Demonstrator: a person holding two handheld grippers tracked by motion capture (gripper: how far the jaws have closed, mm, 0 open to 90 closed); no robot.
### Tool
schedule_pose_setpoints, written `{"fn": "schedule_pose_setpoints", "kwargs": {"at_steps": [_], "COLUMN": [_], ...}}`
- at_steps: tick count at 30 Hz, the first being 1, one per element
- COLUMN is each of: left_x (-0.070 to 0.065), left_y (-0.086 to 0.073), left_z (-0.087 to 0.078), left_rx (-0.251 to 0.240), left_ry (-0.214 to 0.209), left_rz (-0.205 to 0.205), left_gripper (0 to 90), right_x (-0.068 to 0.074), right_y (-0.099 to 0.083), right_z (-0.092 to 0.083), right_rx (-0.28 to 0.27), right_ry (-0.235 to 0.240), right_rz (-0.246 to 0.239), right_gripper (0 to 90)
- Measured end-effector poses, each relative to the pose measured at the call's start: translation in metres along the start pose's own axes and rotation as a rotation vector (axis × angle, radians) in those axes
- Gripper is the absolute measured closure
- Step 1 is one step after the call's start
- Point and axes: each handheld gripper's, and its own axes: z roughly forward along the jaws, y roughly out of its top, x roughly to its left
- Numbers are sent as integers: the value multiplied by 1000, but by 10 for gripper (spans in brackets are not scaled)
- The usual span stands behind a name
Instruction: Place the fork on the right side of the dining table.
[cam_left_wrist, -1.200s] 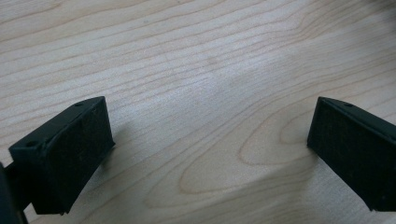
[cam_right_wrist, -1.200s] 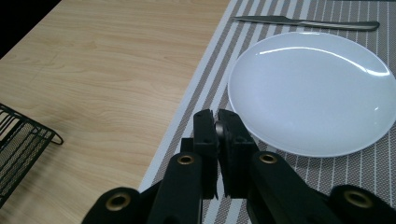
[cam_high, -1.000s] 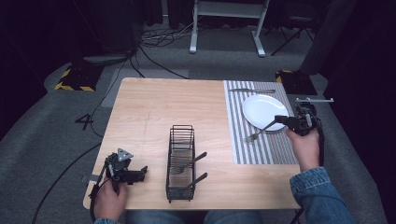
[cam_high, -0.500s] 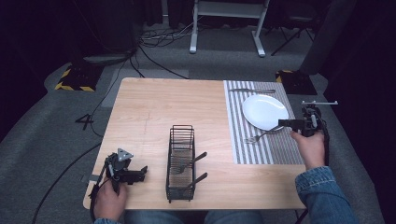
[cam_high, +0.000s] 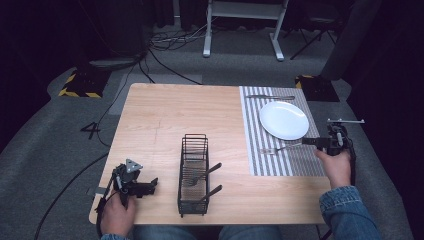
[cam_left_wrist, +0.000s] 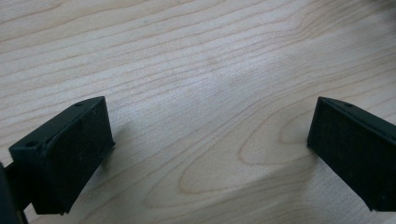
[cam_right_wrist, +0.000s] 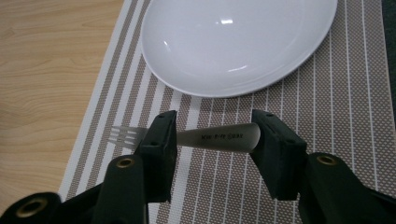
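At the table's near left corner, the left gripper is rested on bare wood, jaws spread wide with nothing between them. On the striped placemat, just in front of the white plate, the fork is laid crosswise, tines pointing left. The right gripper is seen half open, its jaws having just been opening; the fork's handle lies between them, unpressed.

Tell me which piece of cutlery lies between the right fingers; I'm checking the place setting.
The fork on the striped mat, just below the plate. The right gripper straddles its handle. The other pieces sit in the rack or beyond the plate.
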Motion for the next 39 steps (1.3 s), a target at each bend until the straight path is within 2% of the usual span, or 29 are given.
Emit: {"fn": "schedule_pose_setpoints", "kwargs": {"at_steps": [11,28,33,39], "left_x": [0,0,0,0], "left_y": [0,0,0,0], "left_z": [0,0,0,0], "left_rx": [0,0,0,0], "left_ry": [0,0,0,0], "left_rz": [0,0,0,0], "left_gripper": [1,2,2,2], "right_x": [-17,-30,-33,-30], "right_y": [-16,-26,-28,-32], "right_z": [10,21,17,10], "right_rx": [23,54,33,1], "right_ry": [2,-18,-57,-56], "right_rz": [48,96,90,70], "right_gripper": [497,443,432,428]}}
